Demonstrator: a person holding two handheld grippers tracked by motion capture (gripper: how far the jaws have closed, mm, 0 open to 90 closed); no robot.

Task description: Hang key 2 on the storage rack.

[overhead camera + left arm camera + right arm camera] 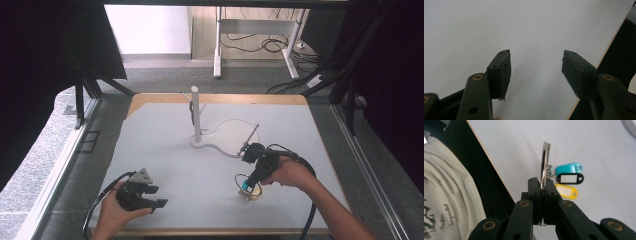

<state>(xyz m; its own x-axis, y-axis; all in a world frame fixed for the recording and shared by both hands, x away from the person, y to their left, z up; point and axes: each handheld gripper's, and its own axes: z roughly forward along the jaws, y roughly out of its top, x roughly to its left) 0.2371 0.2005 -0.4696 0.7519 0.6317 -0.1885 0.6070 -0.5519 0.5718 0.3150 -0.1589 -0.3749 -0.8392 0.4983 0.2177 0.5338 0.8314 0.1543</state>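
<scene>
Metal ring point(545, 165) is pinched edge-on by right gripper point(543, 185), so its key tags point(569, 178) hang free. Left gripper point(536, 72) is parked agape, nothing between its jaws, near the table point(165, 145) edge, seemingly kept clear.

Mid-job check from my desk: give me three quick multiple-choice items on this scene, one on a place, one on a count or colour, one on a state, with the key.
1. Where does the white post stand?
A. At the table's near left corner
B. Toward the far middle of the table
C. On the floor beyond the table

2. How many key tags hang from the metal ring?
A. One
B. Three
C. Five

3. How are the left tongs?
A. Open, nothing between them
B. Shut on the ring
C. Shut on a tag

Key: 1 B, the high view shows the post on its base in the far middle. 2 B, the right gripper view shows a teal, a black and a yellow tag. 3 A, the left gripper view shows bare table between the jaws; the ring is clamped in the right tongs.
</scene>
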